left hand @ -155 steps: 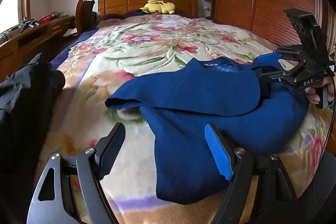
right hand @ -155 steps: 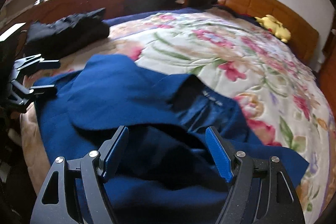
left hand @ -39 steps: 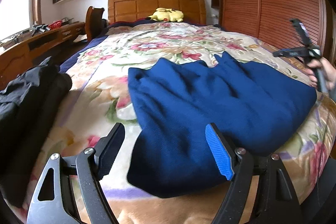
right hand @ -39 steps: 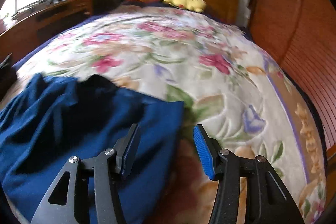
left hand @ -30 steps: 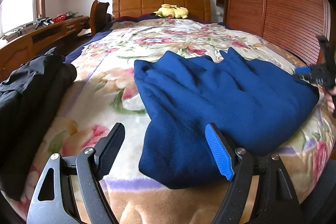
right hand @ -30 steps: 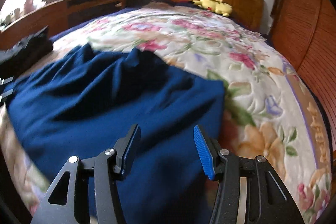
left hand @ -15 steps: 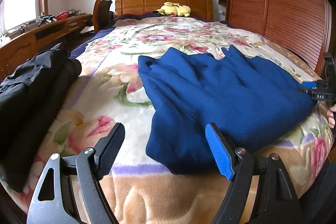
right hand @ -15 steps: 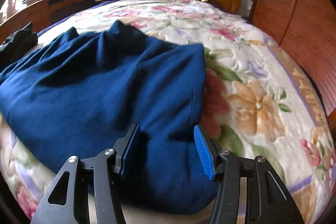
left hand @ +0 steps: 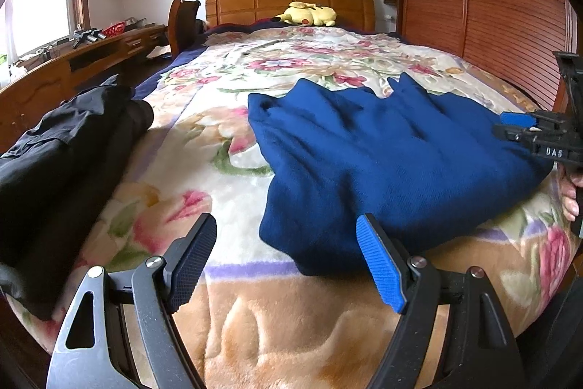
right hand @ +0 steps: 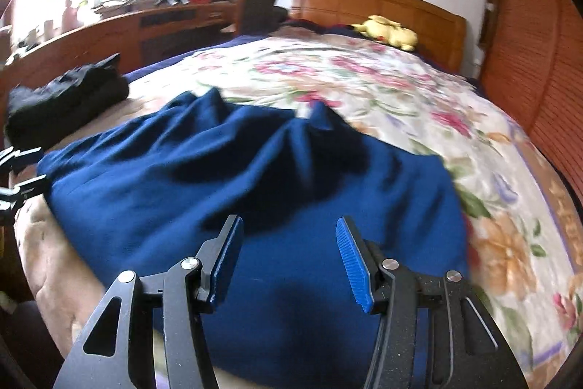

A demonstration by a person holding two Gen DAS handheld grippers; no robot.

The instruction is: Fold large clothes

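Note:
A dark blue garment [left hand: 393, 155] lies folded in a thick, rumpled slab across the foot of the floral bed. My left gripper [left hand: 288, 243] hovers open just before its near left corner, with nothing pinched between the pads. At the garment's right edge my right gripper [left hand: 510, 127] points in over the fabric, held by a hand [left hand: 572, 197]. In the right wrist view the blue garment [right hand: 226, 177] fills the foreground. There my right gripper [right hand: 289, 245] stands open above it, its pads apart and free of cloth. The left gripper [right hand: 22, 172] shows at the left border.
A pile of black clothes [left hand: 62, 148] lies on the bed's left side, the same black pile [right hand: 69, 97] seen past the blue garment. A yellow plush toy [left hand: 309, 14] rests by the wooden headboard [left hand: 288, 0]. A desk [left hand: 73, 68] runs along the left, a slatted wardrobe [left hand: 484, 6] along the right.
The right gripper has swung leftward over the garment, bringing the black pile into its view. The left gripper has stayed almost still. The garment has not shifted.

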